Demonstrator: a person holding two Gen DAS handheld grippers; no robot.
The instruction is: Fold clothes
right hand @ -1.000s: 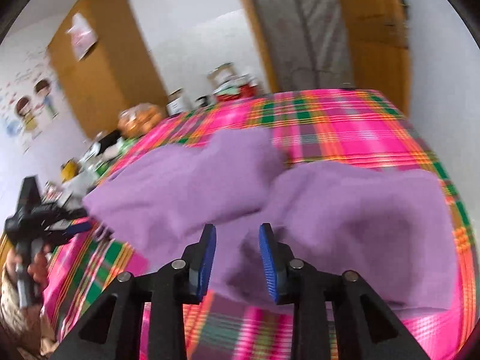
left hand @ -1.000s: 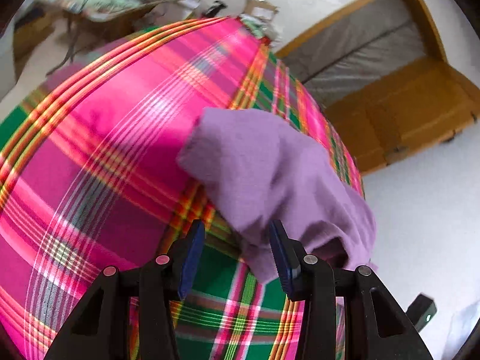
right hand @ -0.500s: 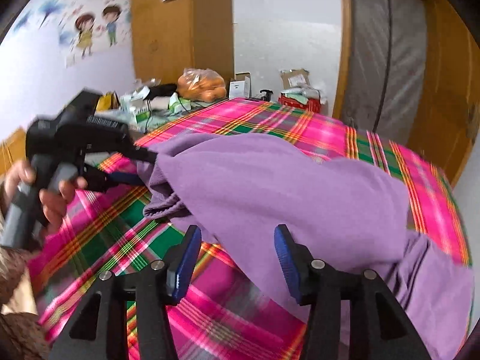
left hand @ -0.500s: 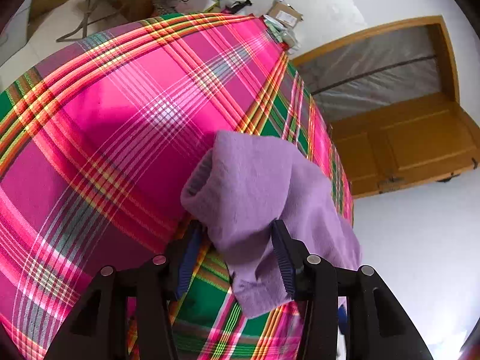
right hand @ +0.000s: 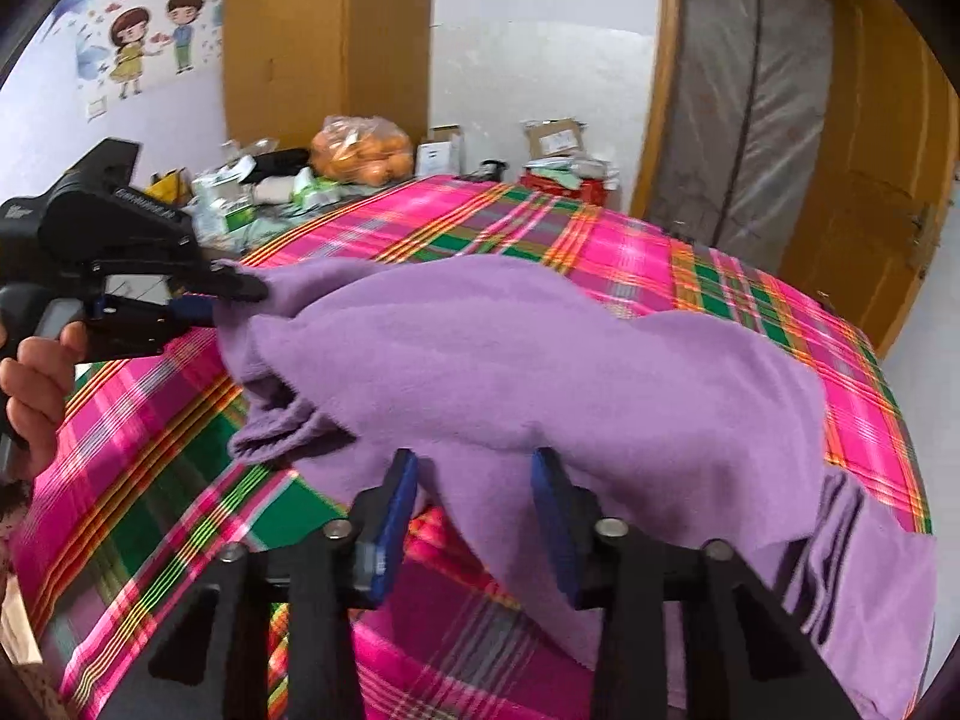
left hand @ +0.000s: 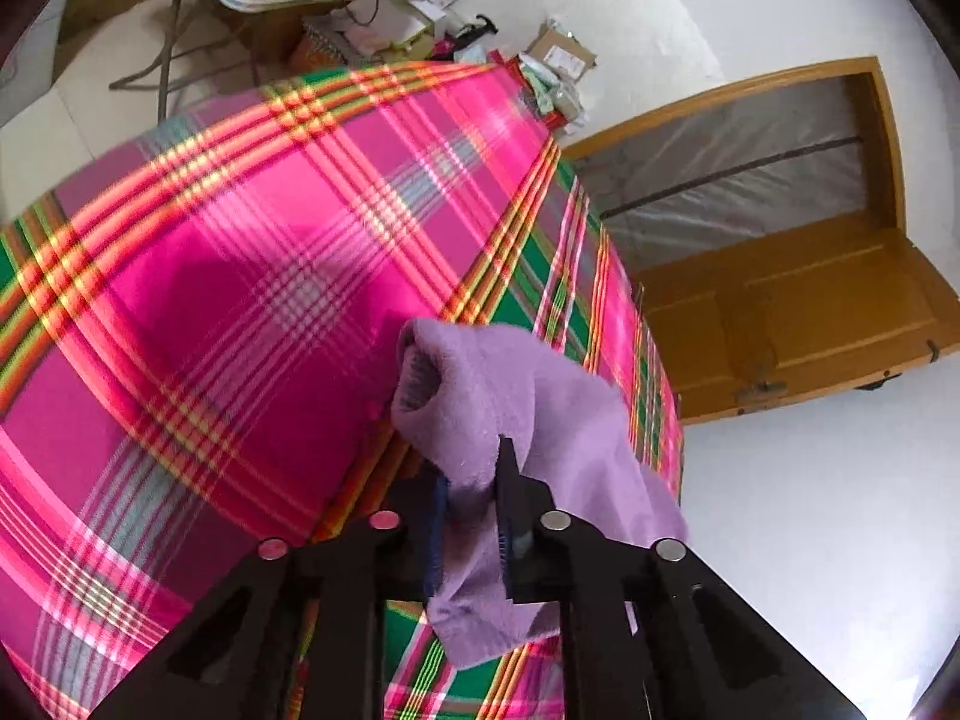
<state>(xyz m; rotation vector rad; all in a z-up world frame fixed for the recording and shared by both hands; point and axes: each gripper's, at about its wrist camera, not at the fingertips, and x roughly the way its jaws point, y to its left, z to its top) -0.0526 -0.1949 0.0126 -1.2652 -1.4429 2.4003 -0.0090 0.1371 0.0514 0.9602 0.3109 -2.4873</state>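
Observation:
A purple fleece garment (right hand: 540, 372) lies across the pink-and-green plaid bed cover (right hand: 456, 222). My left gripper (left hand: 471, 516) is shut on the garment's left end (left hand: 510, 408), near a sleeve cuff, and holds it up off the cover. In the right wrist view the left gripper (right hand: 240, 294) shows at the left, clamped on that same end. My right gripper (right hand: 474, 498) is open, its jaws either side of the garment's near edge, with the fabric lying between them.
A cluttered side table (right hand: 270, 186) with a bag of oranges (right hand: 360, 150) stands beyond the bed's far edge. Boxes (right hand: 552, 138) sit on the floor by a wooden door frame (right hand: 660, 90). The plaid cover (left hand: 210, 300) stretches left of the garment.
My left gripper has closed on the garment's end and lifted it. My right gripper has opened wider and moved in so the near edge of the garment lies between its jaws.

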